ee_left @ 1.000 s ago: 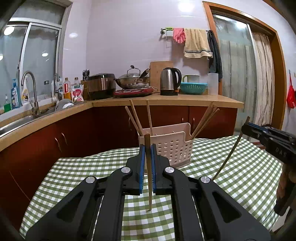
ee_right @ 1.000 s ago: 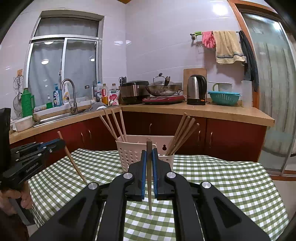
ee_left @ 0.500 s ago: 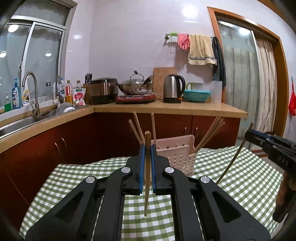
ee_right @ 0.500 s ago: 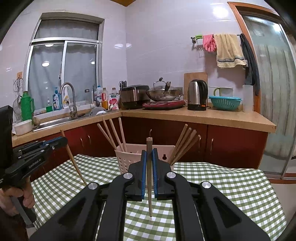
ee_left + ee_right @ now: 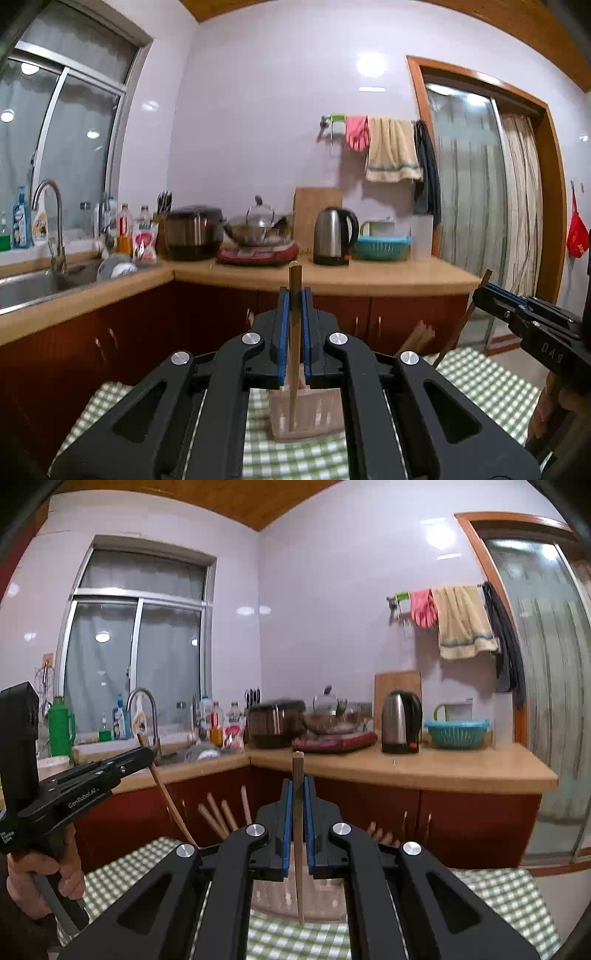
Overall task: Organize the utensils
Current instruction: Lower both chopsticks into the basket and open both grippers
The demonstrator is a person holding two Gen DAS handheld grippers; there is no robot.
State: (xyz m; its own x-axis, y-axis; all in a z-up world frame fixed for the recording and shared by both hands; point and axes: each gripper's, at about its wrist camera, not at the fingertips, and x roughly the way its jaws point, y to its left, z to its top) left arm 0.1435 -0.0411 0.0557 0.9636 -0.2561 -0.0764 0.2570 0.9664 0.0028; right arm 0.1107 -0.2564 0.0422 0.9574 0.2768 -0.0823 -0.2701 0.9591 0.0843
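Keep the left gripper (image 5: pixel 294 295) clamped firmly on the left chopstick (image 5: pixel 294 354) — upright between the blue pads, top end poking above them, lower tip hanging in front of the slotted basket (image 5: pixel 321 413). Do the same with the right gripper (image 5: pixel 298 786): jaws together on the right chopstick (image 5: pixel 298 871), also close to vertical, tip low against the basket's near wall. Loosen neither grip before getting the tip well down inside a compartment.

Better to work one hand at a time: two sticks aimed at one small basket on the green checked tablecloth (image 5: pixel 491 380) means crowding. Carry each stick forward over the near rim, then lower straight down, tip first. Keep it vertical to avoid snagging a slot or nudging the light-looking plastic basket across the cloth.

Mind the sticks already standing inside: a leaning left group (image 5: pixel 218 818) and a right group (image 5: pixel 380 836) at the opposite end. Cannot tell the divider layout from here, with most of the basket hidden behind the grippers — so check the compartment before committing. Aim for open space beside a group rather than down onto it, to avoid levering the others out.

Ignore the far counter (image 5: pixel 406 766) and its kettle (image 5: pixel 400 722); no part of this step, by the look of it.
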